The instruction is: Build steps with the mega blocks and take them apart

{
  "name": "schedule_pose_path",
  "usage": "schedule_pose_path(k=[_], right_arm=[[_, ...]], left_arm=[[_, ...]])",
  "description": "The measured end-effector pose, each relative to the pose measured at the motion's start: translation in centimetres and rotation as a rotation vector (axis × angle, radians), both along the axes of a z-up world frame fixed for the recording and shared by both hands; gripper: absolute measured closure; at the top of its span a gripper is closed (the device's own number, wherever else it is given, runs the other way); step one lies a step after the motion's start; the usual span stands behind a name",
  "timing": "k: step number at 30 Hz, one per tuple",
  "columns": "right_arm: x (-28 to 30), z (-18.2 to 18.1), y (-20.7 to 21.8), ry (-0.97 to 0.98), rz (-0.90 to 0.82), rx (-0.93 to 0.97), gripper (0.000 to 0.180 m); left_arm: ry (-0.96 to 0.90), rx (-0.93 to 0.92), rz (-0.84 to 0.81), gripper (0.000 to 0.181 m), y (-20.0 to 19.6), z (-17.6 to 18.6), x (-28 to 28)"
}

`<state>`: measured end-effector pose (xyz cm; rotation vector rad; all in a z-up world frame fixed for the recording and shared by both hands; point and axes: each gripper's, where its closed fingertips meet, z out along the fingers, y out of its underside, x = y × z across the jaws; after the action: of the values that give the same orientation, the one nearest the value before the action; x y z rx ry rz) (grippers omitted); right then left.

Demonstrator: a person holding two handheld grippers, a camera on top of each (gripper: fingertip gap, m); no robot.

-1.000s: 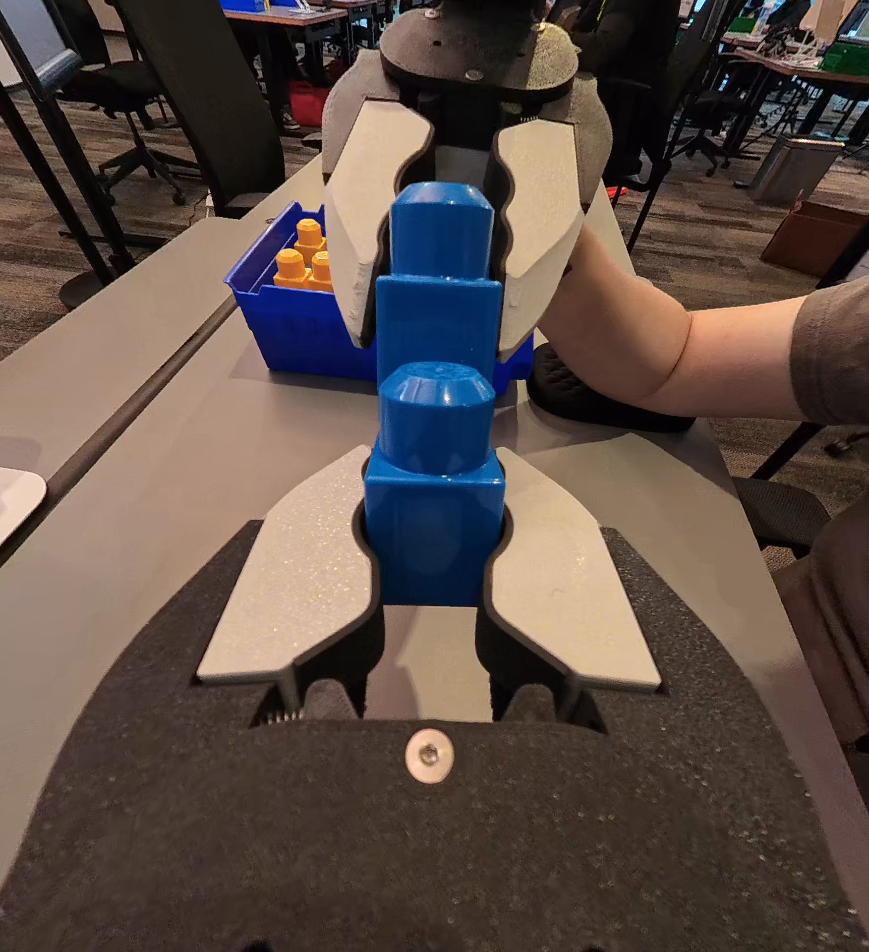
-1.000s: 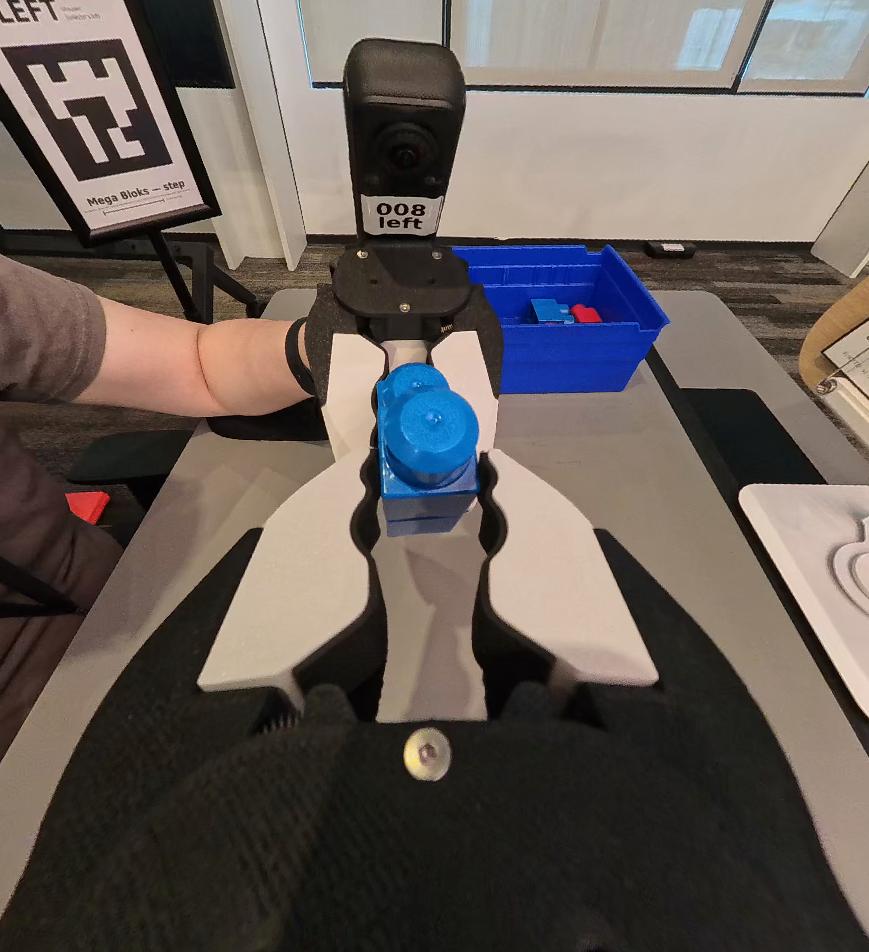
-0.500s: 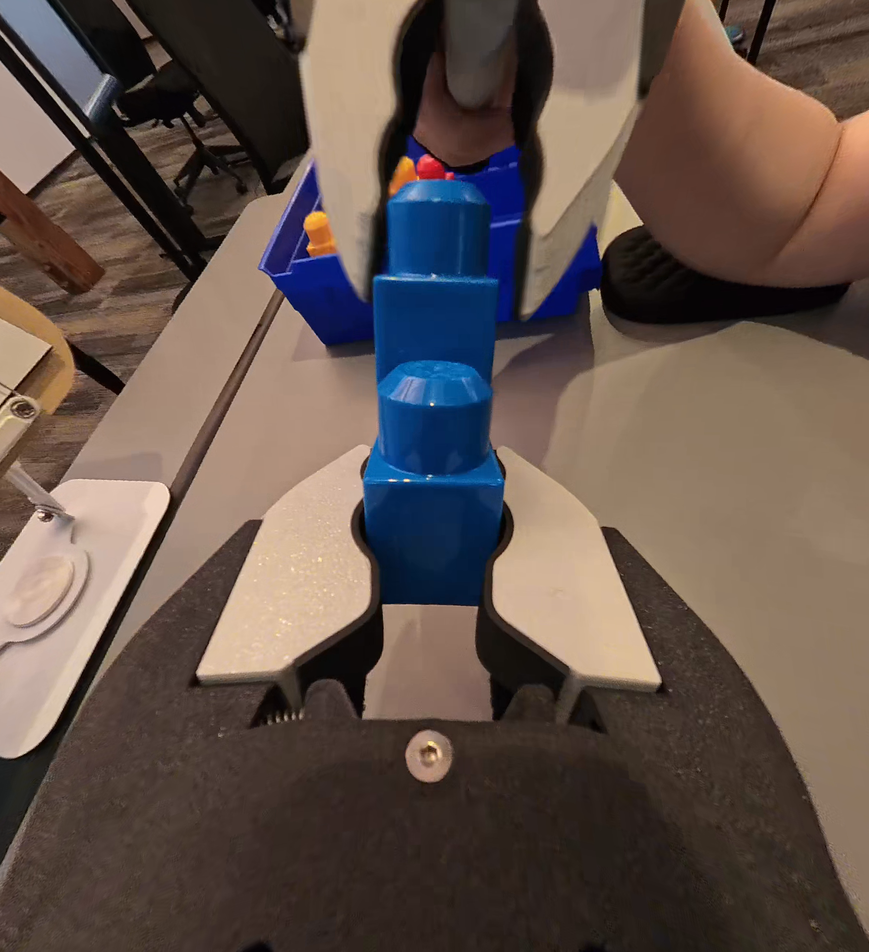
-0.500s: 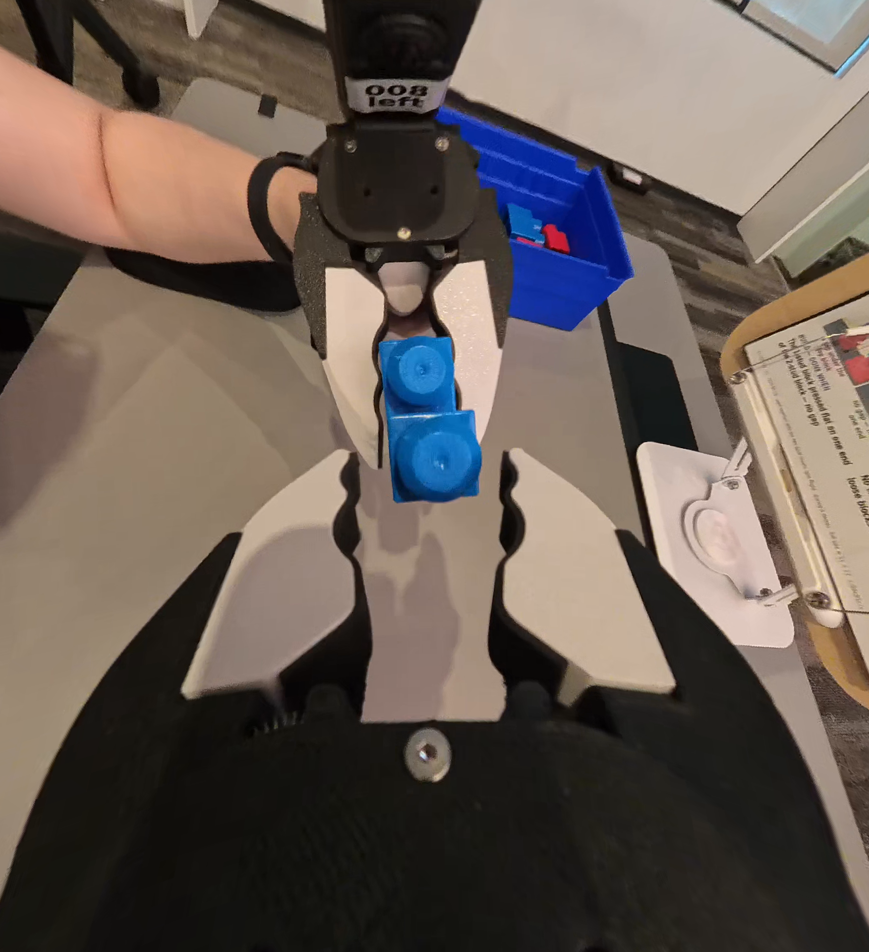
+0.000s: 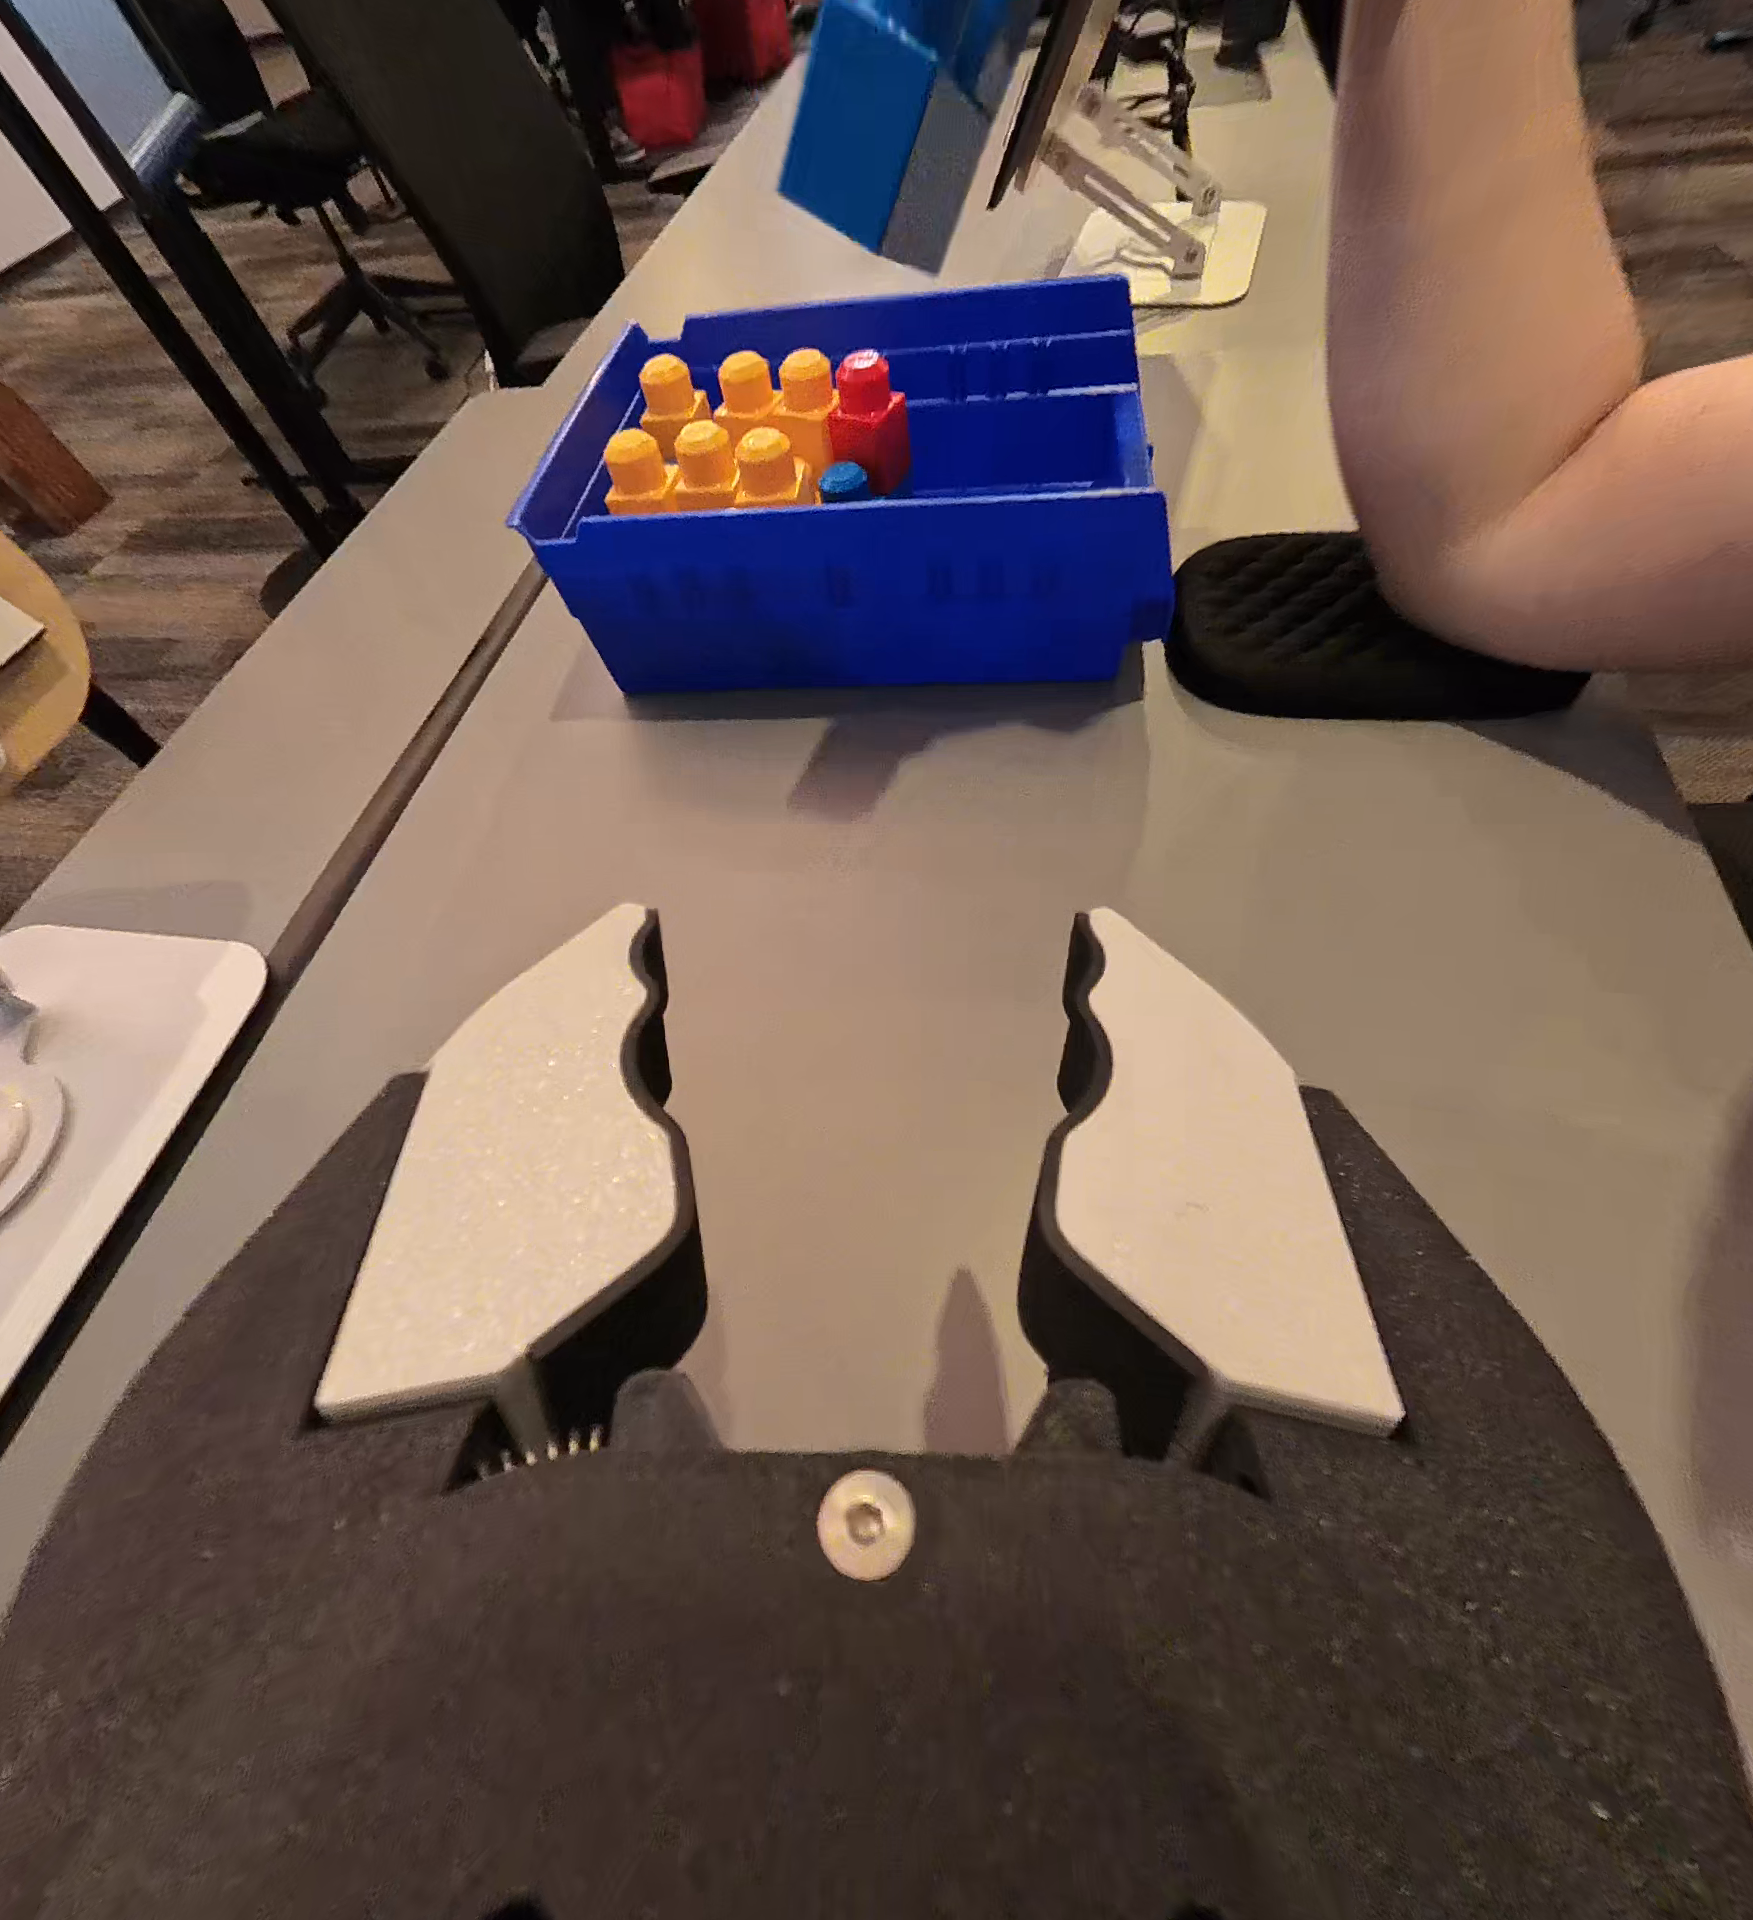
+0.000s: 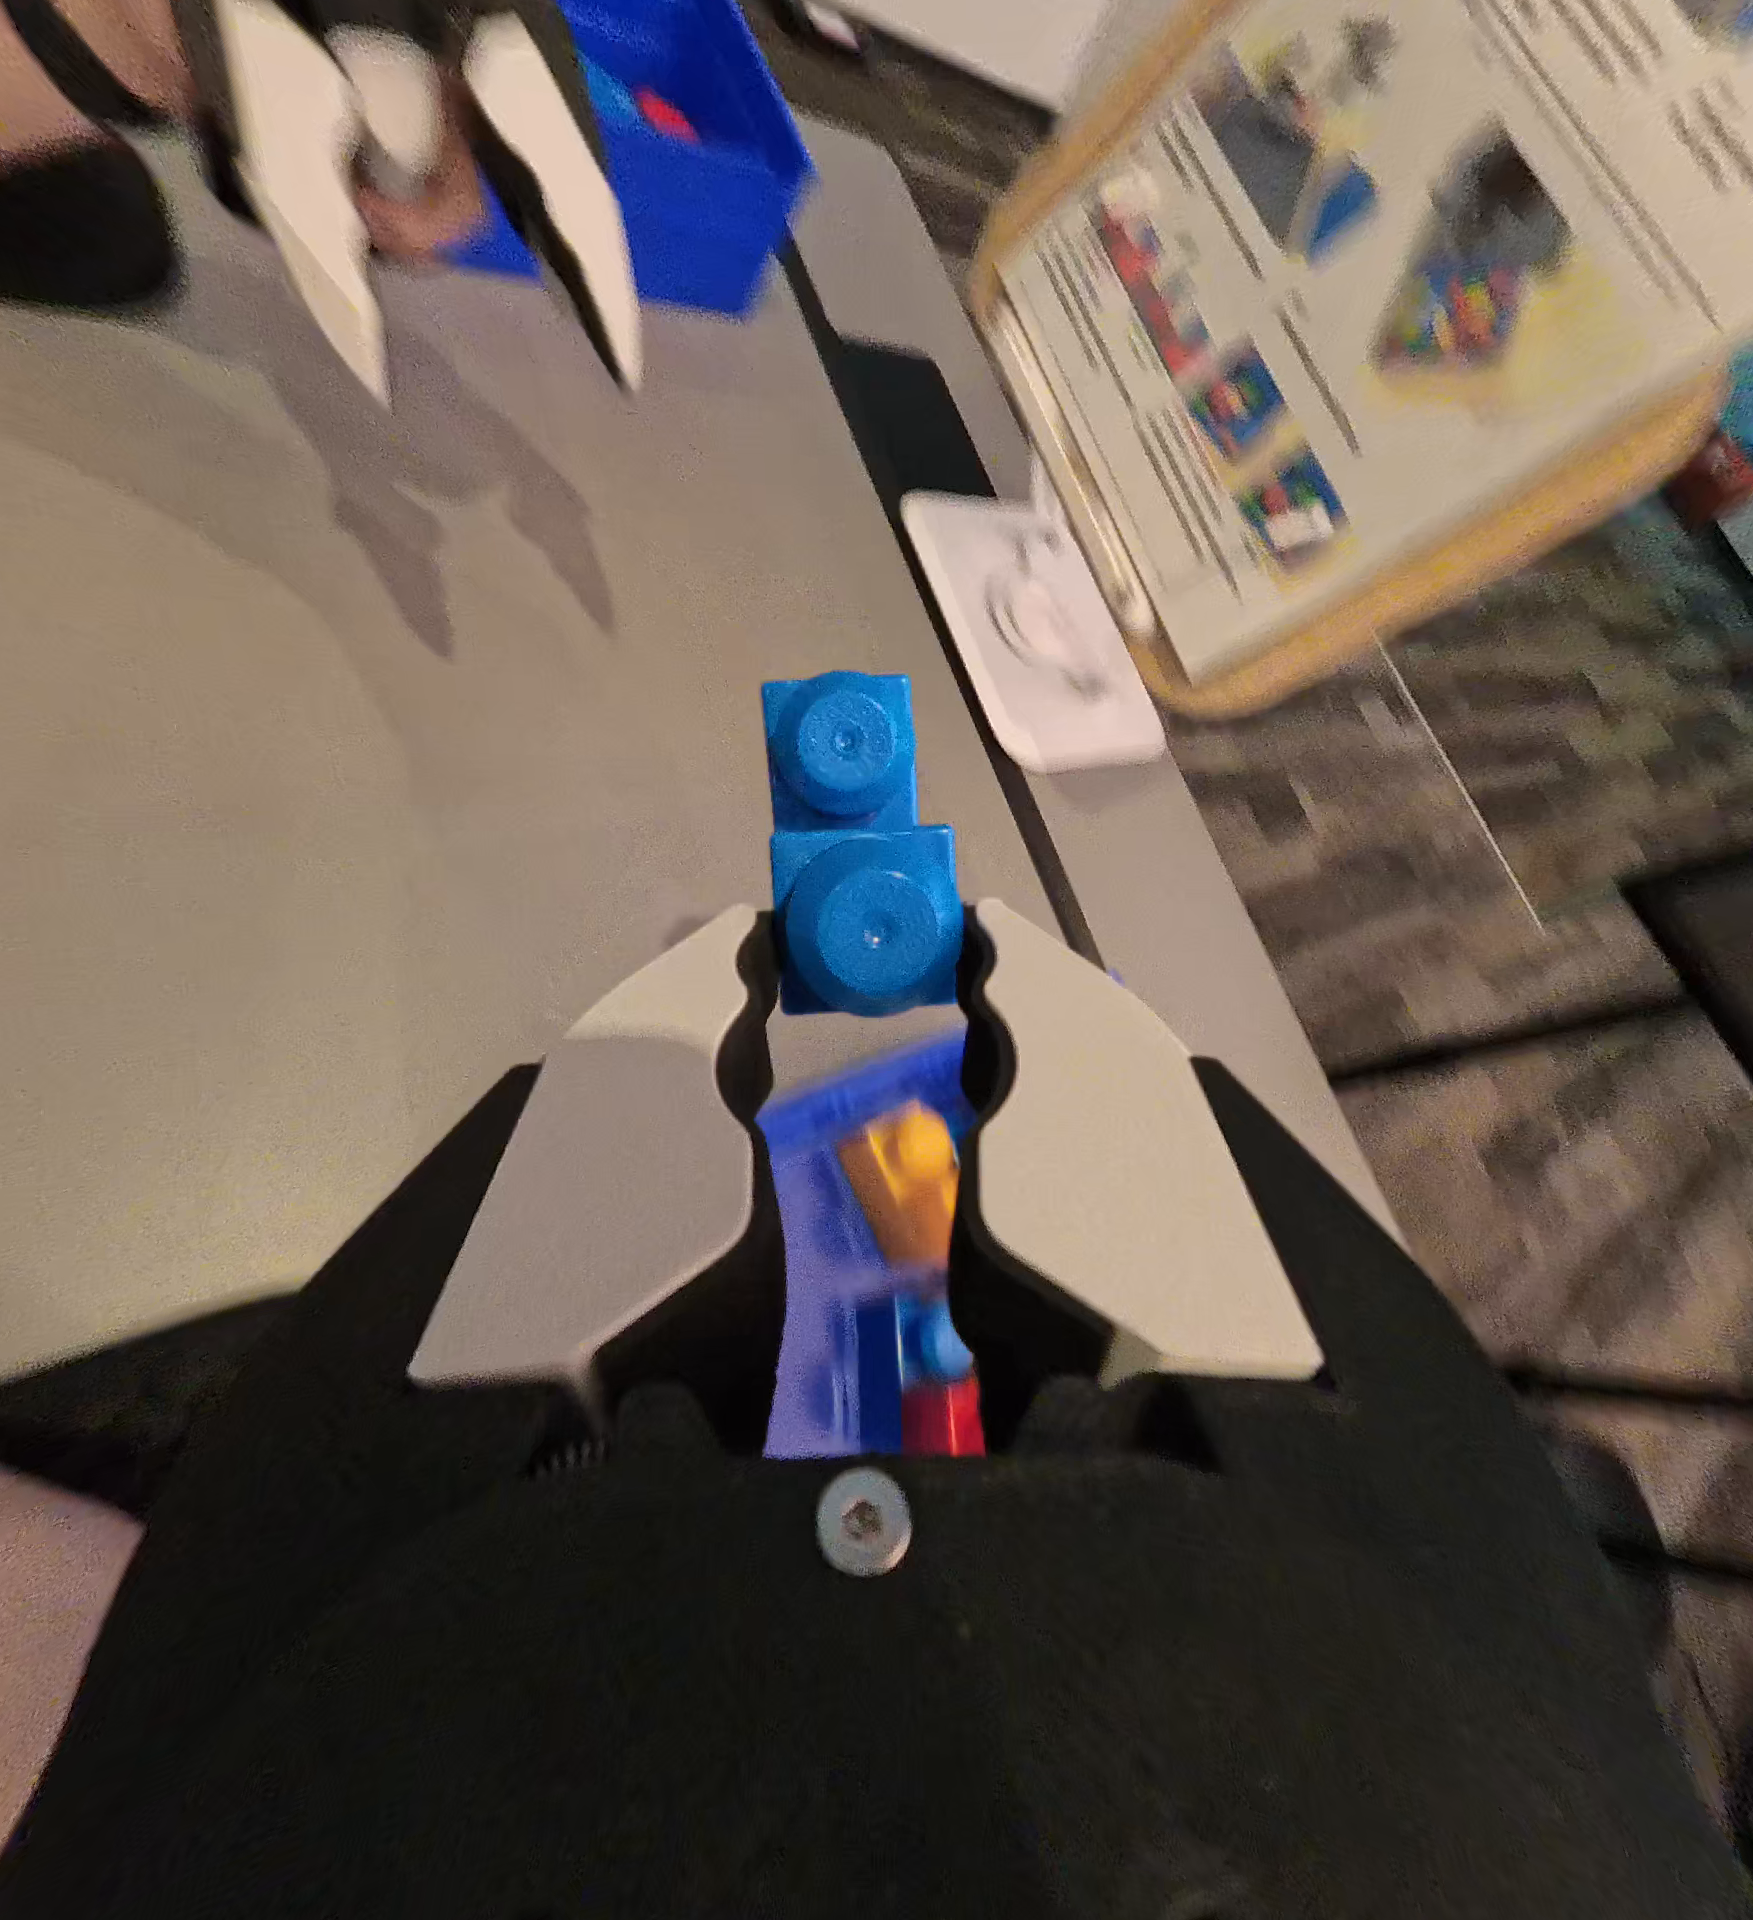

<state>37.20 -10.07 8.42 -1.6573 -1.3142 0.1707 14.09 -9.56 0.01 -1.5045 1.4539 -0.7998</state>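
Observation:
My right gripper [image 6: 867,920] is shut on the blue two-block steps [image 6: 856,831], gripping the nearer, upper block. It holds them in the air above a blue bin [image 6: 810,1195] that shows blurred between its fingers, with an orange block [image 6: 908,1174] inside. My left gripper [image 5: 864,920] is open and empty over the grey table [image 5: 955,831]. It also shows open at the top left of the right wrist view [image 6: 498,379]. In the left wrist view the blue bin [image 5: 851,603] holds orange blocks [image 5: 716,436], a red block [image 5: 870,416] and a small blue block [image 5: 844,483].
A person's forearm [image 5: 1474,364] rests on a black pad [image 5: 1350,623] right of the bin. A second blue bin [image 6: 685,177] sits behind the left gripper. An instruction board [image 6: 1371,260] on a white base [image 6: 1038,623] stands beside the table edge. The gap from one gripper's tips to the other's is roughly 25 cm.
My left gripper opened and let go of the blue steps. My right gripper closed on them and carried them away to above the bin, moving fast enough to blur its view.

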Motion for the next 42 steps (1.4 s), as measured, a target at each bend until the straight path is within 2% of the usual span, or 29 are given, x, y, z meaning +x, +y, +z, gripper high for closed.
schedule_pose_path(k=[2,4,9,14,19,24,29,32,36,39,42], right_arm=[[4.1,-2.0,0.3,-0.058,-0.091,-0.031,0.145],[6.0,-4.2,0.7,-0.075,-0.110,-0.111,0.145],[7.5,-9.9,3.5,-0.206,-0.138,-0.282,0.145],[7.4,-14.4,4.0,-0.316,-0.083,-0.429,0.144],[6.4,-16.7,4.8,-0.354,-0.009,-0.467,0.144],[6.4,-17.1,6.1,-0.348,-0.067,-0.472,0.144],[7.1,-15.4,6.7,-0.333,-0.143,-0.386,0.136],[7.1,-12.6,6.8,-0.294,-0.165,-0.271,0.136],[5.7,-6.8,7.3,-0.167,-0.173,-0.029,0.137],[4.5,-2.4,7.9,-0.021,-0.203,0.116,0.137],[3.3,0.7,8.1,0.111,-0.235,0.183,0.137]], left_arm=[[0.017,0.006,-0.003,0.107,0.0,-0.2,-0.2],[0.031,0.005,0.002,0.107,0.1,-0.2,-0.4],[0.003,-0.007,0.006,0.109,0.0,0.6,-0.9],[-0.007,-0.007,0.016,0.109,0.3,1.1,-1.5],[-0.013,-0.006,0.017,0.109,0.3,1.5,-2.0],[-0.021,0.006,0.031,0.109,0.6,2.2,-2.8],[-0.043,0.054,0.081,0.107,1.1,4.5,-5.0],[-0.058,0.133,0.198,0.106,2.2,7.4,-9.0],[-0.100,0.149,0.505,0.109,4.7,10.4,-18.5],[-0.053,0.083,0.795,0.111,7.0,9.1,-26.9],[-0.005,0.054,1.039,0.117,9.2,6.8,-33.9]])
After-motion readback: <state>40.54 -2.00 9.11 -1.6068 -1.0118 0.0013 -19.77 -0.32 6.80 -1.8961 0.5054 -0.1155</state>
